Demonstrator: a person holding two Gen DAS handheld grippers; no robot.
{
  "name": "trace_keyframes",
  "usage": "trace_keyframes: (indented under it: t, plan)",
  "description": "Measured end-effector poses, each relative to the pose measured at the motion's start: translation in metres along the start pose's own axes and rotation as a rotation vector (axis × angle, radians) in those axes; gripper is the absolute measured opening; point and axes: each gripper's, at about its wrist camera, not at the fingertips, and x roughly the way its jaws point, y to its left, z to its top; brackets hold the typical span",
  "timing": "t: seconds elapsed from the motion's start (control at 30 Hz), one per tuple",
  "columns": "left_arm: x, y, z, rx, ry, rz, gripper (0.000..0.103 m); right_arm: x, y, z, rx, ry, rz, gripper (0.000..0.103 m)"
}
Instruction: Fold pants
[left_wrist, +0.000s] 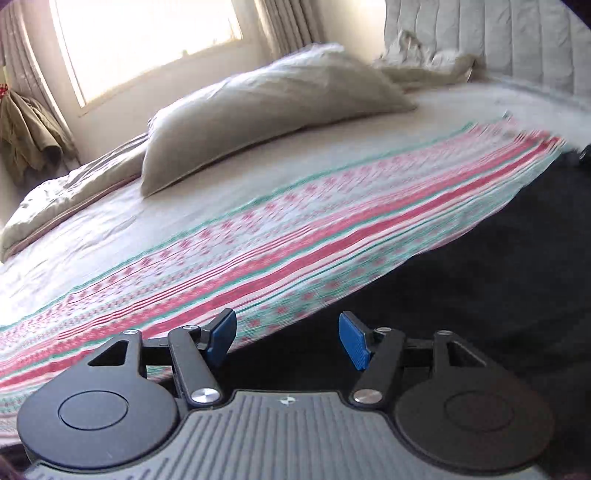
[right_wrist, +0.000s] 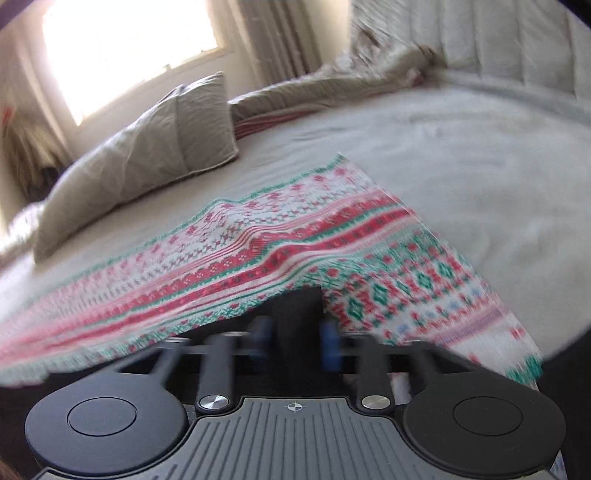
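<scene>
The pants (left_wrist: 280, 243) are patterned in red, green and white stripes and lie stretched along the near edge of the bed. My left gripper (left_wrist: 288, 339) is open and empty, just below the pants' near edge, its blue pads (left_wrist: 221, 334) apart. In the right wrist view the pants (right_wrist: 266, 243) drape over the bed edge, with one end hanging down at the right. My right gripper (right_wrist: 295, 343) is blurred by motion, its blue pads (right_wrist: 328, 343) apart with nothing between them, right under the pants' hem.
A grey pillow (left_wrist: 266, 114) lies on the pale bedsheet (left_wrist: 110, 229) behind the pants; it also shows in the right wrist view (right_wrist: 147, 155). A rumpled duvet (right_wrist: 332, 85) and a padded headboard (left_wrist: 498, 37) are at the back. A window (left_wrist: 147, 33) is at far left.
</scene>
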Motion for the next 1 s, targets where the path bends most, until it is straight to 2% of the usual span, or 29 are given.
trace_keyframes:
  t: [0.07, 0.1, 0.17, 0.2, 0.3, 0.5, 0.6, 0.63, 0.67, 0.7, 0.73, 0.8, 0.9, 1.0]
  plan:
    - [0.01, 0.009, -0.003, 0.03, 0.044, -0.003, 0.063, -0.005, 0.005, -0.004, -0.05, -0.042, -0.034, 0.007]
    - [0.018, 0.006, 0.0, 0.034, 0.056, -0.027, 0.058, -0.007, 0.006, -0.005, -0.063, -0.058, -0.046, 0.007]
    - [0.019, 0.003, -0.001, 0.013, 0.072, -0.093, 0.032, -0.011, 0.005, -0.007, -0.073, -0.086, -0.056, 0.007]
    - [0.019, -0.003, -0.001, 0.013, 0.079, -0.114, 0.007, -0.013, 0.006, -0.008, -0.077, -0.096, -0.059, 0.007]
    - [0.013, -0.026, -0.006, 0.084, 0.062, -0.071, 0.003, -0.016, 0.011, -0.01, -0.11, -0.123, -0.079, 0.007]
    - [0.01, -0.029, -0.015, 0.008, -0.053, 0.015, 0.003, -0.018, 0.021, -0.006, -0.162, -0.168, -0.149, 0.007]
    - [0.018, -0.047, -0.019, 0.069, -0.03, 0.078, 0.006, 0.005, 0.026, -0.006, -0.214, -0.07, -0.213, 0.009]
    - [0.014, -0.05, -0.016, 0.08, -0.024, 0.098, 0.011, 0.005, 0.029, -0.008, -0.232, -0.073, -0.246, 0.012]
    - [0.006, -0.051, -0.013, 0.077, -0.022, 0.105, 0.014, 0.001, 0.031, -0.007, -0.237, -0.089, -0.274, 0.026]
    - [-0.002, -0.054, -0.011, 0.068, -0.028, 0.101, 0.021, -0.006, 0.032, -0.006, -0.235, -0.108, -0.299, 0.033]
    - [-0.013, -0.057, -0.011, 0.059, -0.04, 0.087, 0.026, -0.015, 0.034, -0.004, -0.234, -0.12, -0.297, 0.034]
    - [-0.034, -0.066, -0.012, 0.034, -0.063, 0.036, 0.031, -0.036, 0.038, -0.003, -0.223, -0.107, -0.238, 0.034]
    - [-0.066, -0.091, -0.021, 0.001, -0.098, -0.094, 0.047, -0.063, 0.063, -0.016, -0.262, -0.027, -0.089, 0.038]
    - [-0.084, -0.12, -0.038, 0.012, -0.091, -0.214, 0.051, -0.077, 0.099, -0.048, -0.364, 0.067, 0.046, 0.044]
